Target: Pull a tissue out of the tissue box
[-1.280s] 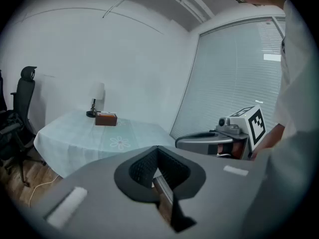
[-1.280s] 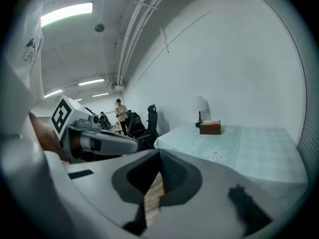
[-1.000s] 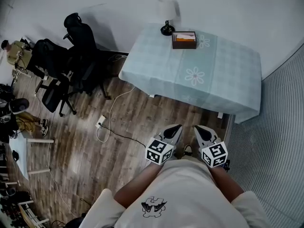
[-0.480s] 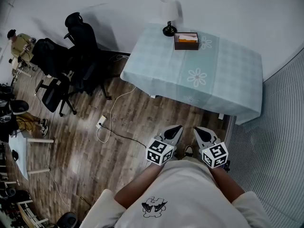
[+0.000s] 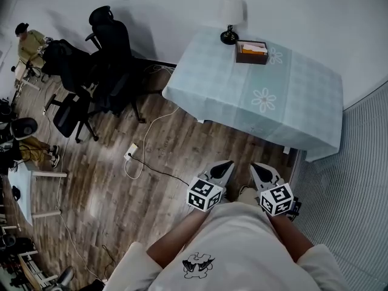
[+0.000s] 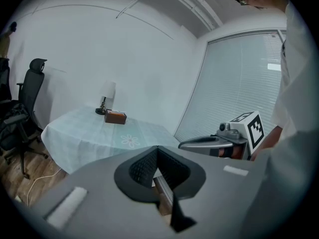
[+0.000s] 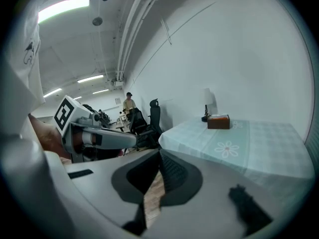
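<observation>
Upper right of the head view: tissue box [image 5: 251, 51], brown and open-topped, with a pale tissue [image 5: 253, 46] showing at the opening. It stands on the far part of the table [image 5: 291, 120], close to the wall. It now sits further right in the frame than a second ago.

- Lamp [image 5: 230, 17]: white shade, dark base, just left of the box. It has shifted right with the box.
- Table: covered by a pale green checked cloth with white flower prints. Its near edge is well apart from both grippers.
- Left gripper [image 5: 225, 164]: lower centre of the head view, held close to the person's body. The jaws are closed tip to tip with nothing between them, and wooden floor shows through the gap behind the tips. Its place in the frame is unchanged.
- Right gripper [image 5: 259, 168]: beside the left one, jaws likewise closed and empty, pointing toward the table.
- Office chairs [image 5: 103, 65]: black, grouped at upper left and moved rightward in the frame.
- Person [image 5: 30, 41]: seated at the far upper left, higher in the frame than before.
- White cable [image 5: 142, 156]: lies on the wooden floor, left of centre.
- Blinds [image 5: 351, 180]: at the right edge.
</observation>
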`<state>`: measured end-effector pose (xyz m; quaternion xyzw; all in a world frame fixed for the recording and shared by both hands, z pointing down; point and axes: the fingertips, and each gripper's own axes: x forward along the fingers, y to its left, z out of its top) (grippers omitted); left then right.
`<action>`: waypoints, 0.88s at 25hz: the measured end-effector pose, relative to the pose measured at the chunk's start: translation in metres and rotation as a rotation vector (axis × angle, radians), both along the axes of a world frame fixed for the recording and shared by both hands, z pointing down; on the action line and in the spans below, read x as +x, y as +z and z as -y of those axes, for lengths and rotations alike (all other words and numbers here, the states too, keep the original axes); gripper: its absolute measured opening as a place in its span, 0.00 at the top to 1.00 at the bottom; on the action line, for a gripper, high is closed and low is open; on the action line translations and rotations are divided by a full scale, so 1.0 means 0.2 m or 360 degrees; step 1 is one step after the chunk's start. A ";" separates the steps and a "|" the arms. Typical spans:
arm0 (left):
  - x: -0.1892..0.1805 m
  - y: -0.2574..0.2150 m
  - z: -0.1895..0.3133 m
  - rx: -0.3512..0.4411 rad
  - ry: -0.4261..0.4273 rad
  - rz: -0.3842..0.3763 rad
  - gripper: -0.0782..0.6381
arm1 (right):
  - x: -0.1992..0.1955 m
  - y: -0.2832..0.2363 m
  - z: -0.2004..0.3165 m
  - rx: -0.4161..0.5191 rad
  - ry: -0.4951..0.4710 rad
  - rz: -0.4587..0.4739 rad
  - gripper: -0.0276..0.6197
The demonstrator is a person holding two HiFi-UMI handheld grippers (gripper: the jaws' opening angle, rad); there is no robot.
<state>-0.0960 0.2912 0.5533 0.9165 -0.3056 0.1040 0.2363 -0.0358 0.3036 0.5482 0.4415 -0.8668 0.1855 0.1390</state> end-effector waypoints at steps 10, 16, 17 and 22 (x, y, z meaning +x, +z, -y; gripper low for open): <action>-0.02 0.01 0.24 -0.0004 -0.0019 -0.0054 0.88 | 0.03 0.03 0.22 -0.0006 0.0039 -0.0042 0.95; 0.13 0.04 0.59 -0.0005 -0.0052 -0.0023 0.88 | 0.19 0.07 0.59 -0.0002 0.0037 -0.0018 0.95; 0.17 0.04 0.66 -0.0002 -0.0058 -0.0014 0.88 | 0.23 0.08 0.68 0.0004 0.0034 -0.0016 0.95; 0.39 0.01 1.11 0.0015 -0.0101 0.0024 0.88 | 0.47 0.07 1.13 0.0018 -0.0003 -0.0007 0.95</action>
